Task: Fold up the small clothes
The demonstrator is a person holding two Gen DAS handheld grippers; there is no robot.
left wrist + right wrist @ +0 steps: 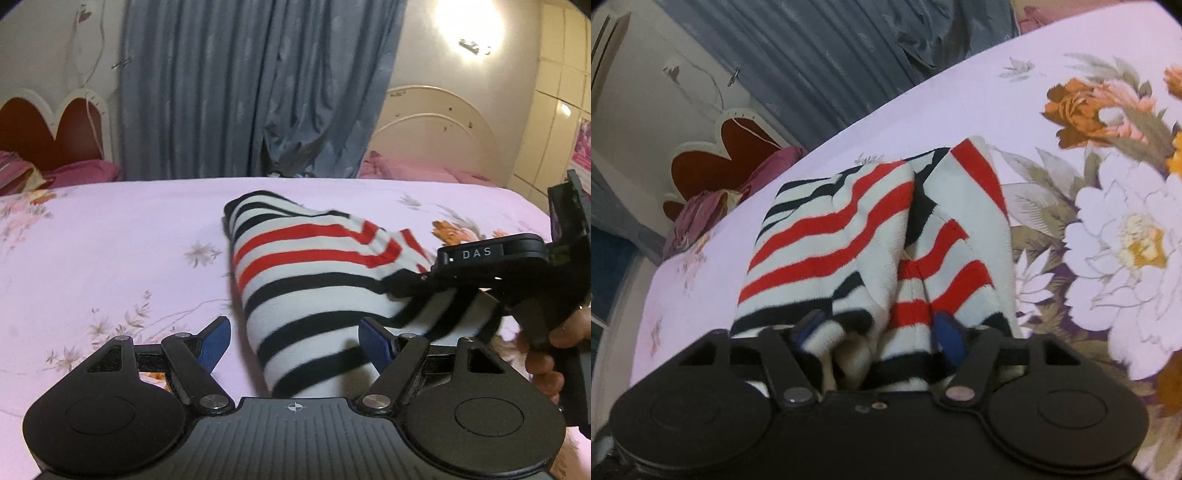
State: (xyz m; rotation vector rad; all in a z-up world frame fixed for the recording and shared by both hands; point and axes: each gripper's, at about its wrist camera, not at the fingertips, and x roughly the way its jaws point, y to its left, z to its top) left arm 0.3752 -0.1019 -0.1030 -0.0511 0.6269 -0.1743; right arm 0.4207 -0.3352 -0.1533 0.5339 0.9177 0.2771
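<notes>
Striped garment (pixel 314 280), white with red and black bands, is lying bunched near the middle of a bed (pixel 110 258) covered in a pink floral sheet. Left gripper (pixel 295 339) is hovering at its near end, blue fingers (pixel 216 341) spread and touching nothing. Right gripper (pixel 875 332) is pinching a gathered fold of the garment.

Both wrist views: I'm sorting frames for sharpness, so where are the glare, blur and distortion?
Left wrist view: a blown-out ceiling light glares top right; the fisheye bows the pink floral bedsheet; the striped red, black and white knit garment smears near the right gripper. Right wrist view: no glare, horizon tilted, cloth blurred between the blue fingertips.
</notes>
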